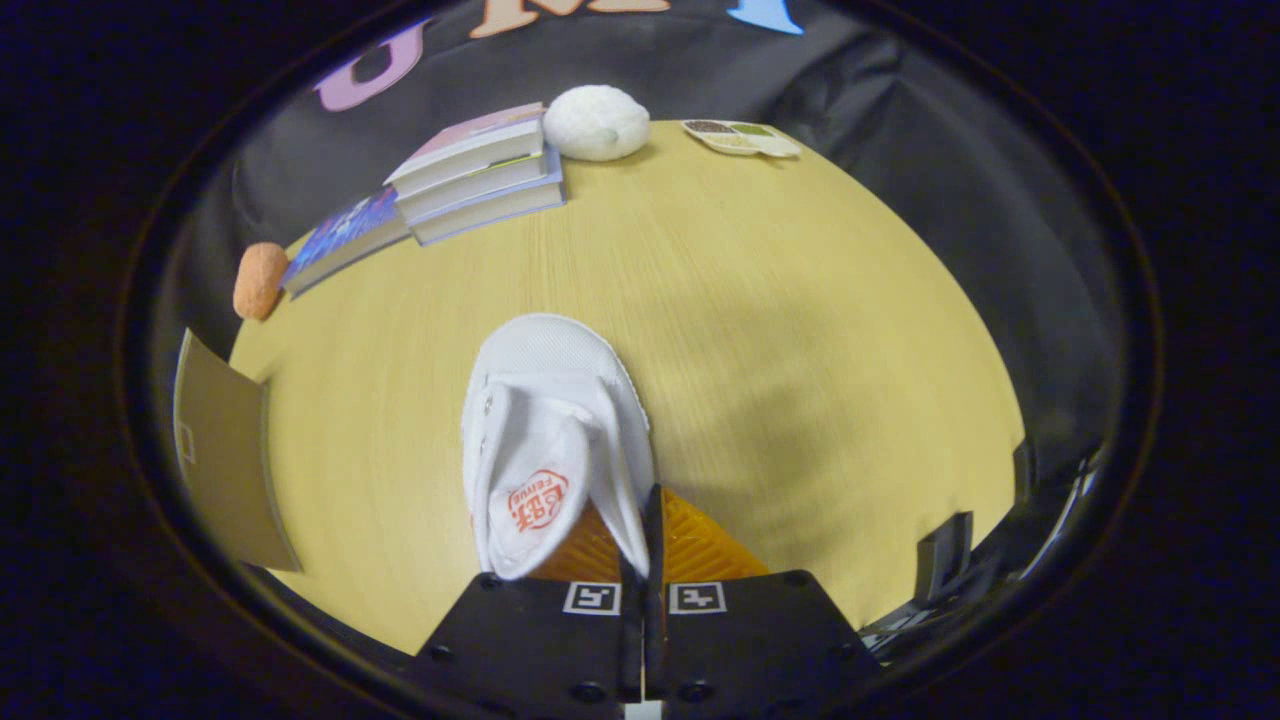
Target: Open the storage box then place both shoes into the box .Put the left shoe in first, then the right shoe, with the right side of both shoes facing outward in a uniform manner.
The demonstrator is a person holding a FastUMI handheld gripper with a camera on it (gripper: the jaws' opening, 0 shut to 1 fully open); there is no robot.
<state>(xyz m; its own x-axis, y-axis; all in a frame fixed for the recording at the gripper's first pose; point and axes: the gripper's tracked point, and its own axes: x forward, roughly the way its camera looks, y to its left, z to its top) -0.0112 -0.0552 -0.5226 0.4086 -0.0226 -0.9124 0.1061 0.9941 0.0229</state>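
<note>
One white shoe (550,420) hangs from the gripper (645,530), toe pointing away over the surface (800,330). The fingers are pressed close together, pinching the side wall of the shoe's collar between them; its tongue lies just left of the fingers. Ahead and to the right the wooden surface is bare out to its curved far edge. Along the far left edge lies a stack of books (480,175), with a white fluffy ball (596,122) touching the stack's right end. An orange lump (259,280) sits at the left rim, a small sectioned dish (742,137) at the far edge. A brown cardboard flap (225,450) stands beside the near left edge.
</note>
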